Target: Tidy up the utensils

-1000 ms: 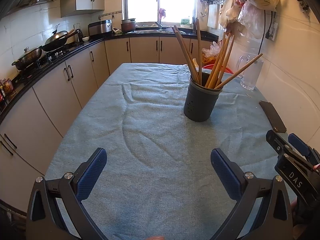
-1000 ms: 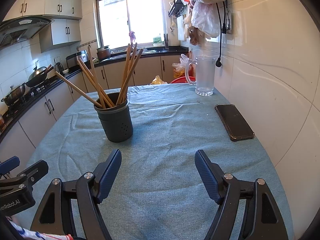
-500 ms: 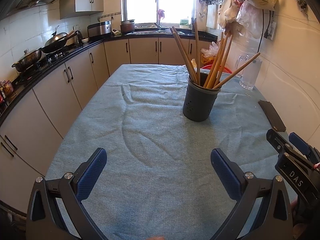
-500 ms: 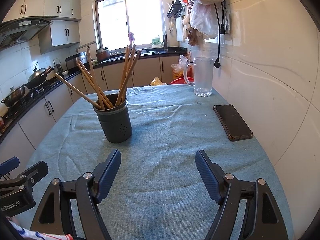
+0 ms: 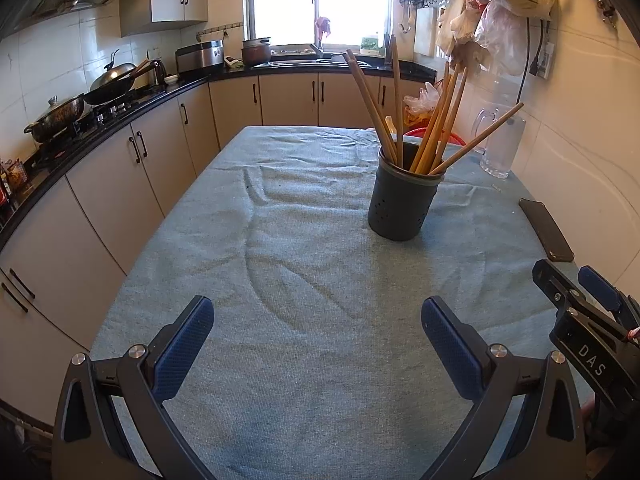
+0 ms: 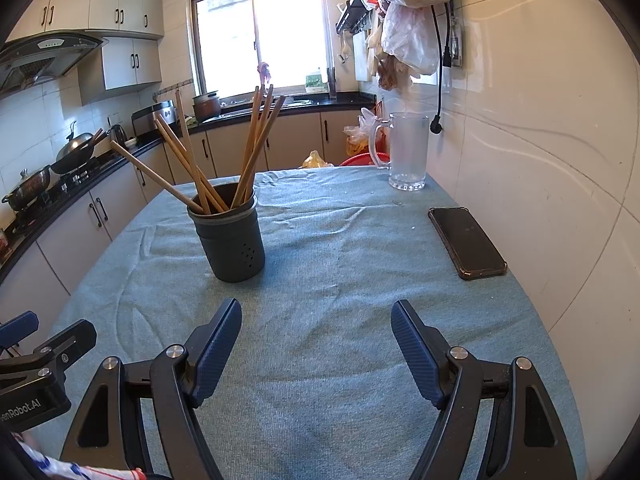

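Observation:
A dark grey utensil holder (image 5: 402, 196) (image 6: 228, 236) stands upright on the table covered with a blue-green cloth (image 5: 312, 264) (image 6: 340, 280). Several wooden chopsticks (image 5: 434, 124) (image 6: 252, 148) stick out of it at different angles. My left gripper (image 5: 316, 322) hovers open over the near part of the cloth, well short of the holder, with nothing between its blue pads. My right gripper (image 6: 316, 324) is also open and empty, to the right of the left one and nearer than the holder. Each gripper's side shows at the edge of the other's view.
A black phone (image 6: 466, 242) (image 5: 546, 234) lies on the cloth by the right wall. A clear glass mug (image 6: 408, 152) (image 5: 502, 144) stands at the far right corner. Plastic bags (image 6: 404, 28) hang on the wall above. Cabinets and a stove with pans (image 5: 80, 100) run along the left.

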`<state>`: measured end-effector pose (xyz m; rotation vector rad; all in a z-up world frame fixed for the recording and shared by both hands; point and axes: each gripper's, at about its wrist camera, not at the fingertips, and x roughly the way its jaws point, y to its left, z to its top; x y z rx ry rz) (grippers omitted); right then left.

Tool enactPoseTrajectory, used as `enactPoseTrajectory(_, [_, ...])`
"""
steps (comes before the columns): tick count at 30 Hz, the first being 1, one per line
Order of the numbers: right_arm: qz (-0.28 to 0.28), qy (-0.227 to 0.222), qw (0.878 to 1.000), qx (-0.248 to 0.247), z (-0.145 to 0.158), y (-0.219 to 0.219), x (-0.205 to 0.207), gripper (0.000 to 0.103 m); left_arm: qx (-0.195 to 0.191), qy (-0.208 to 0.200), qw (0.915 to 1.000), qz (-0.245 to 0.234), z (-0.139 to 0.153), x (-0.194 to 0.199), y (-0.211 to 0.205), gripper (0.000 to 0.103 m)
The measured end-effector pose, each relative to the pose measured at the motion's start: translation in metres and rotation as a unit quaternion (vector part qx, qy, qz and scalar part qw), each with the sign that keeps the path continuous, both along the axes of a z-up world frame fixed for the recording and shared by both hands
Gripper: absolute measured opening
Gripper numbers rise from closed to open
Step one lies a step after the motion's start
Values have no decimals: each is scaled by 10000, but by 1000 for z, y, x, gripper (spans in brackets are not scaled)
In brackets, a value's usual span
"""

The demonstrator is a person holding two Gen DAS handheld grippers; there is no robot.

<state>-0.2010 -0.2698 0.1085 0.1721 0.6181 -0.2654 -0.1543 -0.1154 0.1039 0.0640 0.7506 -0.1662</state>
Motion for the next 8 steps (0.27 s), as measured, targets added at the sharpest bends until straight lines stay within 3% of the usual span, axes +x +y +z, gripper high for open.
enactPoseTrajectory(8, [33, 53, 10000, 2, -2, 1, 1, 81, -11, 37, 10000, 9, -2, 2, 2, 103])
